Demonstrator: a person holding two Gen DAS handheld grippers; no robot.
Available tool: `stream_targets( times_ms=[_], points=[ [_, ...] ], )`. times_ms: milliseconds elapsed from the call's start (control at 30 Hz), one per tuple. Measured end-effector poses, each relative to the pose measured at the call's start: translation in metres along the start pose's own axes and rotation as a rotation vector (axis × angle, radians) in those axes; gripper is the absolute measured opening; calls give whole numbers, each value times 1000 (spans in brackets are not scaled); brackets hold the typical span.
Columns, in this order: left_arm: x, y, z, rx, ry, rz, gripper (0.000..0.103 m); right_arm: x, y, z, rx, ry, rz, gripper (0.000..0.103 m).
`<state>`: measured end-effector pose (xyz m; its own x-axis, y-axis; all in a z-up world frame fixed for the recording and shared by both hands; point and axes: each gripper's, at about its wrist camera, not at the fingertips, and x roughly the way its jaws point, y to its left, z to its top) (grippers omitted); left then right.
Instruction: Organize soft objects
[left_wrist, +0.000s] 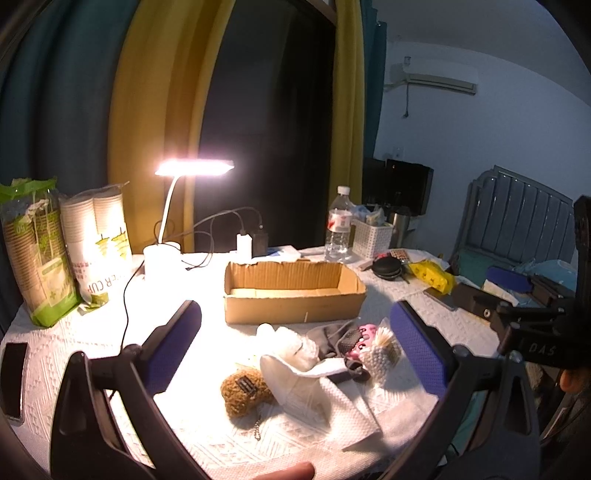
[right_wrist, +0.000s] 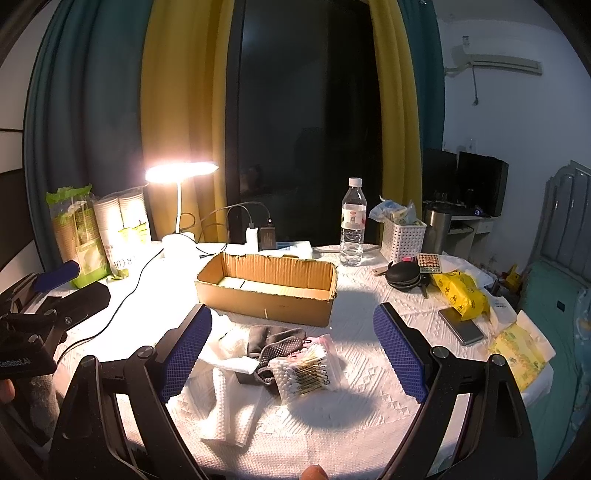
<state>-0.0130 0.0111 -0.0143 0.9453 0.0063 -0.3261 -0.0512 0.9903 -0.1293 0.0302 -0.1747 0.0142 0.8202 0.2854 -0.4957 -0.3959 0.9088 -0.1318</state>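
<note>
A pile of soft things lies on the white tablecloth in front of an open cardboard box. In the left wrist view the pile holds a brown plush bear, white cloths, a grey sock, a pink item and a bag of cotton swabs. The right wrist view shows the sock, swab bag and a white cloth. My left gripper is open above the pile. My right gripper is open above the swab bag. Both are empty.
A lit desk lamp and sleeves of paper cups stand at the back left. A water bottle, white basket, black case, yellow packet and phone are at the right. Another phone lies far left.
</note>
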Motion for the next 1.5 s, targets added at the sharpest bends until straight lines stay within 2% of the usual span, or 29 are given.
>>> stream_targets(
  times_ms=[633, 867, 1067, 1500],
  points=[
    [5, 4, -1, 3, 6, 8, 102, 8, 0, -4, 10, 13, 15, 91],
    [20, 6, -3, 1, 36, 13, 102, 24, -5, -8, 26, 48, 25, 91],
    [40, 6, -10, 4, 87, 19, 102, 43, -14, -15, 48, 91, 23, 91],
    [106, 11, -44, 11, 265, 47, 102, 102, -39, -48, 101, 235, 17, 91]
  ],
)
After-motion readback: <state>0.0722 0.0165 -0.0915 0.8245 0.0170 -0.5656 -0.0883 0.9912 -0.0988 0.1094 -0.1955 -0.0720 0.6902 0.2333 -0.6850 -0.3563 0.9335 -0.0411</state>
